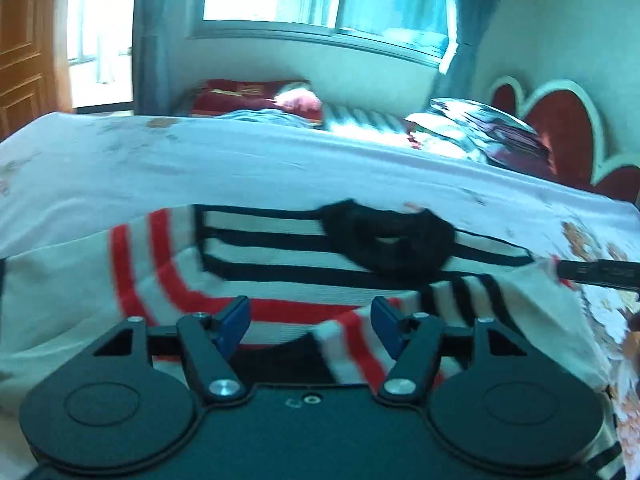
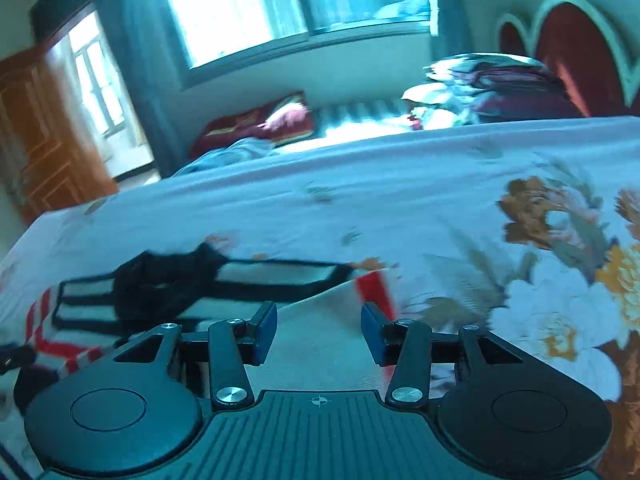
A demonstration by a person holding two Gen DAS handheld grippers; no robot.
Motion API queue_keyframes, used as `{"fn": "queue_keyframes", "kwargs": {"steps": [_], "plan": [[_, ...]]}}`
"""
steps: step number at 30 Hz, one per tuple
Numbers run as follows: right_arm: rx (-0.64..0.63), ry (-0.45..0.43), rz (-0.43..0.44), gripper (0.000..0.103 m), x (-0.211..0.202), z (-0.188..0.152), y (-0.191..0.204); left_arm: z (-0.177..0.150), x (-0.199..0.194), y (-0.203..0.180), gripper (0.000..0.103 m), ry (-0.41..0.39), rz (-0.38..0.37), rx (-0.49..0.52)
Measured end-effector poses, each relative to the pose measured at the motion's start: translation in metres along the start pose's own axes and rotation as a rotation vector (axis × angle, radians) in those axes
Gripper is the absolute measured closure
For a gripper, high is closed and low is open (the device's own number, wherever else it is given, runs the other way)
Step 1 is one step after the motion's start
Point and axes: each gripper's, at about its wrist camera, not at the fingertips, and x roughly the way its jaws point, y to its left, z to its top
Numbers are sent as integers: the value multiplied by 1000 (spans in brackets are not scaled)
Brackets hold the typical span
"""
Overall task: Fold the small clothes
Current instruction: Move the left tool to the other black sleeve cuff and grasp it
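- A bed [image 1: 280, 160] is covered by a pale sheet [image 2: 360, 184] printed with large brown, white and yellow flowers toward its right side.
- A small striped garment [image 1: 280, 252] — cream with red and black bands and a black collar — is spread flat on the sheet near the front edge.
- Dark red pillows [image 1: 248, 98] are laid at the far side, under the window.
- Folded bedding [image 2: 488, 80] is piled at the far right, against the red headboard [image 1: 568, 136].

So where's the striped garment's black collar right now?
In the left wrist view the black collar sits at centre-right, at the far edge of the striped garment on the floral bedsheet, beyond the open left gripper.
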Motion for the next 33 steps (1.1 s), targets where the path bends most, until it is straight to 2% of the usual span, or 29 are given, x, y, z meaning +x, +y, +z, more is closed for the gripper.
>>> {"fn": "queue_keyframes", "kwargs": {"steps": [3,6,8,9,10,13,14,17,20,24,26,30,33], "plan": [[-91,79,60,57,23,-13,31,4,30,-47,39,49,-110,72],[-188,96,40,57,29,-19,39,-3,55,-66,38,108,-102,139],[-194,77,-158,57,31,-17,19,-12,59,-53,40,121,-3,159],[-137,95,-200,55,34,-15,-4,-17,57,-38,39,126,25,143],[-56,117,-181,46,36,-12,-31,-20,52,-25,39,118,1,123],[-39,140,-155,46,22,-8,-46,-21,34,-21,40,118,45,171],[-39,133,-143,50,14,-9,-41,-21,25,-24,39,105,37,177],[-82,124,-75,51,-9,-24,-10,-24,6,-38,34,88,-26,159],[-136,130,-51,51,-21,-50,26,-40,12,-54,34,144,-32,161],[-220,139,-160,51,-28,-77,36,-49,12,-53,32,154,-4,168],[-174,163,-165,51,-33,-78,23,-46,6,-48,34,148,9,166],[-51,181,-134,51,-38,-76,6,-51,8,-33,28,161,-2,163],[0,186,-163,51,-39,-74,8,-47,2,-27,30,153,-19,150]]}}
